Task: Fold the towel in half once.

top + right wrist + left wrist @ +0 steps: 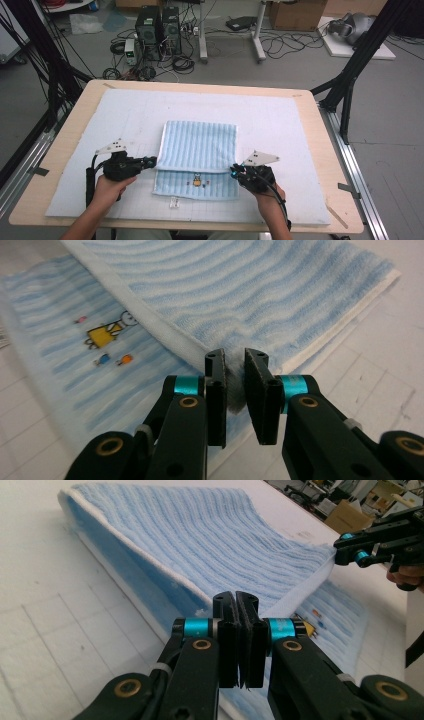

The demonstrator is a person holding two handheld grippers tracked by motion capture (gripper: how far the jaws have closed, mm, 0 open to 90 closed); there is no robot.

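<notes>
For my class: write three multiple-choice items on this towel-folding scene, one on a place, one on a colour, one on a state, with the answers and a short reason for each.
1. Where does the small cartoon figure sit on the towel?
A. on the near, uncovered strip
B. on the far edge
C. on the folded-over layer

2. What colours is the towel?
A. red and black checks
B. light blue and white stripes
C. plain green

3. How do the left tongs stand?
A. wide open above the mat
B. shut on a towel corner
C. lying unheld on the mat

Answers:
1. A, the figure shows on the strip nearest the person, below the folded edge.
2. B, pale blue and white stripes run across it in the gripper views.
3. B, the jaws are pressed together on the lifted corner, while the right tongs pinch the other.
</notes>
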